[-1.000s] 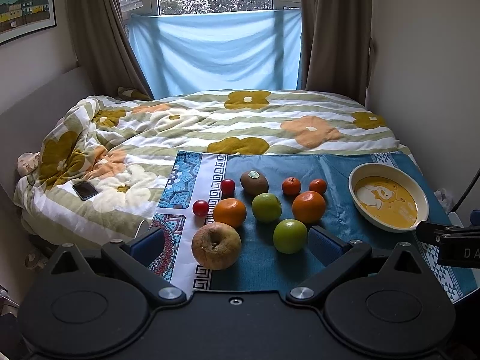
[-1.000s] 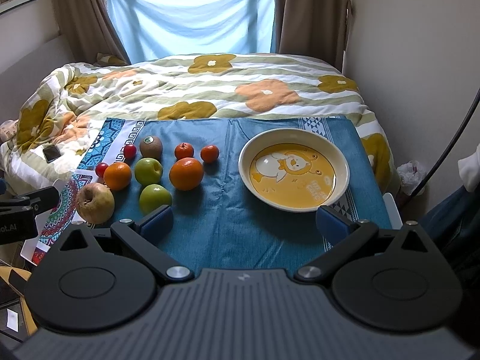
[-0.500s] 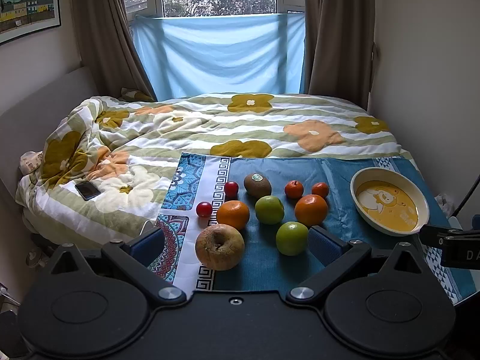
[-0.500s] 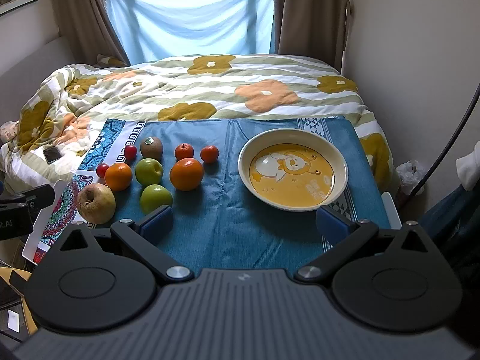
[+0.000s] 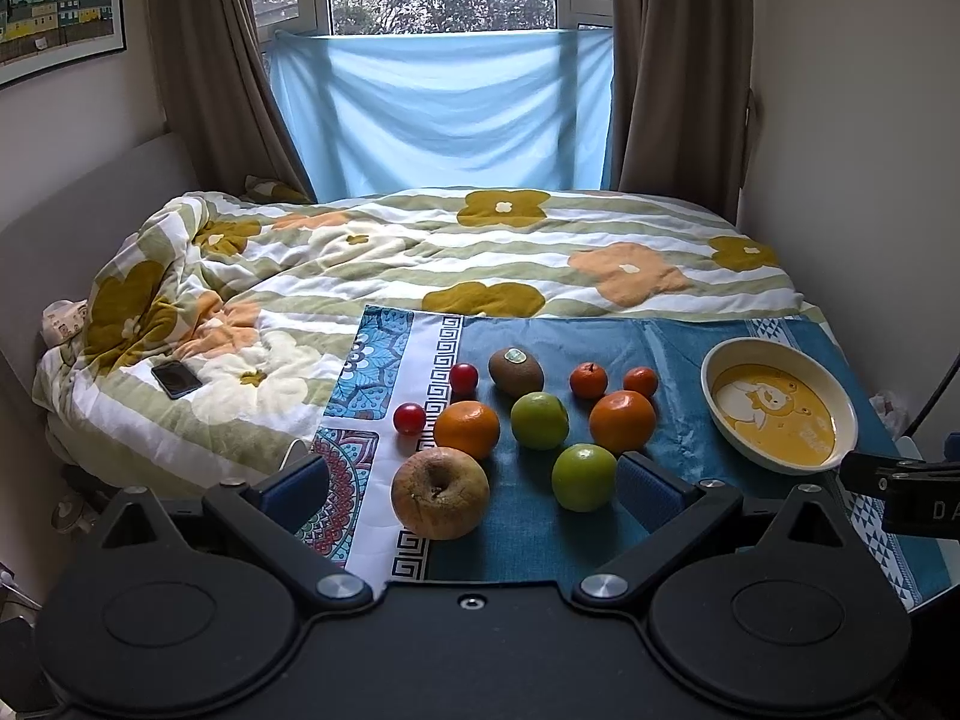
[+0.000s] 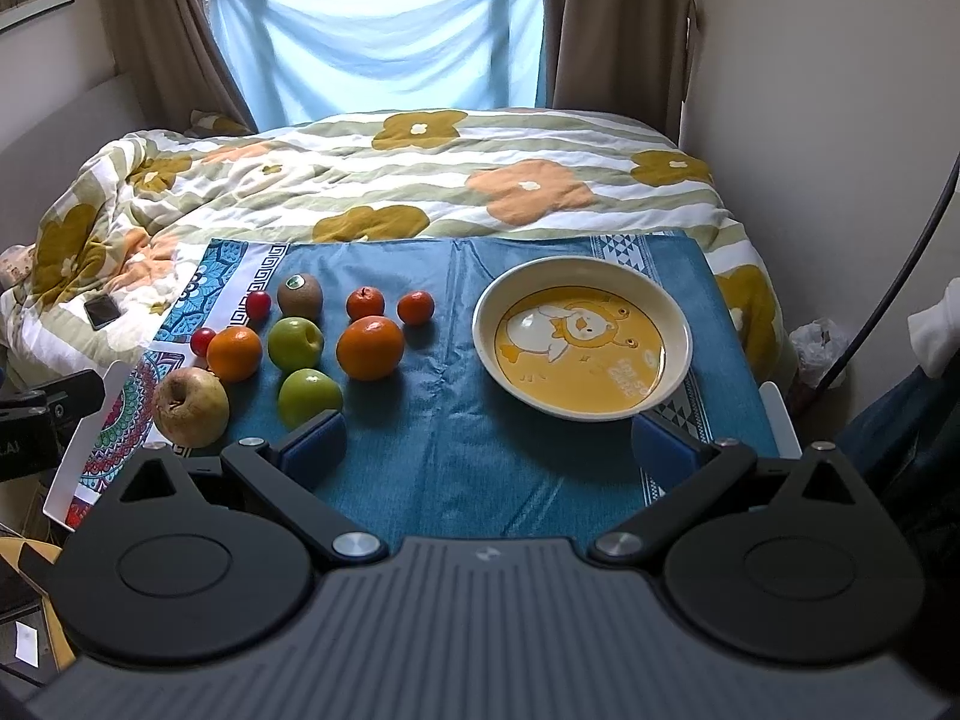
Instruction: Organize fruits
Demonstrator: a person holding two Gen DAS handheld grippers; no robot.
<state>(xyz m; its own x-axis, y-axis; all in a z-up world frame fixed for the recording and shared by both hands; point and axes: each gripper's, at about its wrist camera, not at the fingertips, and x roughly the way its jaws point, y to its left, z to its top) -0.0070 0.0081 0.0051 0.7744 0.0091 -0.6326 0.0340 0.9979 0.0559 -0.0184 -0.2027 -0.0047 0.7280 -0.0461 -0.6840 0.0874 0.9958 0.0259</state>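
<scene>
Floral quilt in olive, orange and white covers the bed (image 5: 480, 252), and on its near end lies a blue cloth (image 6: 456, 432) with a patterned white border at the left. At 3 o'clock on the cloth sits a cream bowl (image 6: 672, 312) with a yellow cartoon base, nothing in it, well apart from the fruit grouped at 9 o'clock. Largest of the fruit is a browned apple (image 5: 440, 493) at the group's near left, just beside an orange (image 5: 467, 429). A second orange (image 5: 622, 421) sits at the group's right, with two green apples (image 5: 584, 476) (image 5: 539, 420) between and in front of them. At 12 o'clock of the group lies a kiwi (image 5: 516, 371) with a sticker, then two small tangerines (image 5: 588, 380) (image 5: 640, 381) to its right, and two cherry tomatoes (image 5: 463, 377) (image 5: 410, 418) on the white border. A phone (image 5: 176, 379) rests on the quilt at 9 o'clock. The left tool (image 5: 474, 483) is released and spread wide, gripping nothing, framing the browned apple and the nearer green apple. The right tool (image 6: 489, 445) is likewise released and bare, over plain cloth between fruit and bowl.
</scene>
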